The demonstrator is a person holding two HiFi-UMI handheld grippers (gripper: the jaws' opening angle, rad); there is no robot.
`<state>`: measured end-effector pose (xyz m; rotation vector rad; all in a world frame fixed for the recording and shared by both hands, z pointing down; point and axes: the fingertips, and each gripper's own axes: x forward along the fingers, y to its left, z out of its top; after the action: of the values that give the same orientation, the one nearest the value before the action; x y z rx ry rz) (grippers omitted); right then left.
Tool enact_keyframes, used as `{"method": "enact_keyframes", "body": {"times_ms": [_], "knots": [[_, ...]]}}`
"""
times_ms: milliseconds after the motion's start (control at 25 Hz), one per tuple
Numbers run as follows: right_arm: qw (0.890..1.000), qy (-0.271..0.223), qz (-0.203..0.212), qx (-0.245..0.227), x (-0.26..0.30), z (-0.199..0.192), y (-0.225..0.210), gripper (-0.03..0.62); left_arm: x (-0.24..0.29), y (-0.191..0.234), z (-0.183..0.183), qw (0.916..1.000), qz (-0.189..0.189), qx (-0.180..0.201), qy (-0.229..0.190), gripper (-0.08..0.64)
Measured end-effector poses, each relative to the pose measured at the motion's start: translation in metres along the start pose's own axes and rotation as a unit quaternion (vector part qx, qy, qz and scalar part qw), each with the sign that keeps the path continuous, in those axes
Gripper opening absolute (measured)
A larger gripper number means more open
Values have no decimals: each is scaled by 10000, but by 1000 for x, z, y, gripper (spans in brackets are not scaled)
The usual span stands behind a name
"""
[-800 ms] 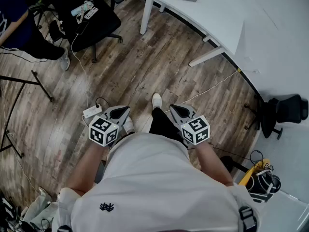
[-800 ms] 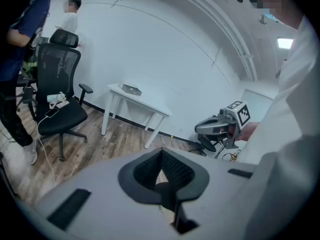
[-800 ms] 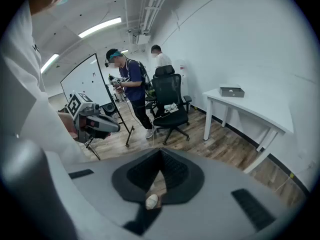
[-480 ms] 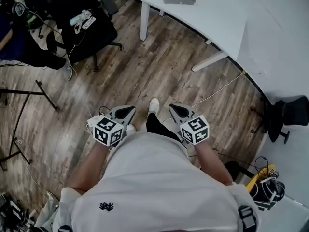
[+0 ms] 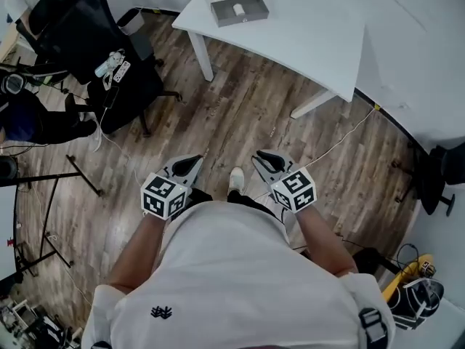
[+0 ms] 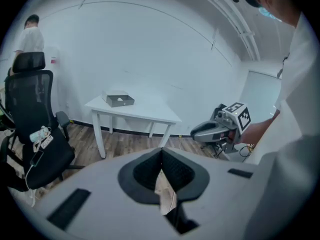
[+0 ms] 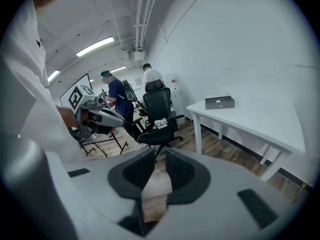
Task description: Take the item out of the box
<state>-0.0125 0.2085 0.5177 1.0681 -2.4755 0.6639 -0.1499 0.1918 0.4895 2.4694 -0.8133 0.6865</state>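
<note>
1. Grey box (image 5: pixel 256 14), one only, sits on the single white table (image 5: pixel 312 38) at the top of the head view, holding one small white item (image 5: pixel 239 9).
2. One black office chair (image 5: pixel 80 27) stands upper left; wood floor (image 5: pixel 240 115) separates the table from both grippers.
3. Both grippers sit at centre frame and tilt downward. The left gripper (image 5: pixel 192 165) has its jaws pressed together, empty. The right gripper (image 5: pixel 260 158) has its jaws slightly apart, empty.

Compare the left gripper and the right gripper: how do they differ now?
The left gripper has its jaws closed together; the right gripper has its jaws slightly apart, with floor showing between them. The left gripper is at the person's left side, the right gripper at the right side. Both hold nothing and are far from the box on the table.
</note>
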Motion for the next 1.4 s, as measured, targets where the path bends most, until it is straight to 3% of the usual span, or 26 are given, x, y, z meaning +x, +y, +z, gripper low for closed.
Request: {"method": "enact_keyframes", "body": {"times_ms": [320, 560, 720, 880, 1120, 1240, 1400], "knots": [[9982, -158, -207, 539, 1, -17, -31, 58, 40, 7, 7, 9993, -134, 176, 306, 35], [9953, -201, -621, 710, 1, -2, -73, 37, 90, 35, 55, 9993, -322, 130, 120, 44], [9919, -127, -1118, 594, -5, 18, -107, 37, 131, 58, 86, 9984, -533, -204, -2, 49], [9878, -139, -1358, 755, 4, 46, -141, 37, 170, 93, 139, 9980, -614, -76, -116, 86], [9863, -31, -1477, 728, 35, 76, -183, 37, 219, 149, 187, 9987, -479, 74, -147, 137], [9855, -66, -1505, 774, 49, 90, -205, 37, 242, 176, 207, 9989, -433, 10, -156, 137], [9876, 23, -1367, 767, 52, 100, -232, 37, 276, 210, 228, 9997, -84, -244, -52, 137]]}}
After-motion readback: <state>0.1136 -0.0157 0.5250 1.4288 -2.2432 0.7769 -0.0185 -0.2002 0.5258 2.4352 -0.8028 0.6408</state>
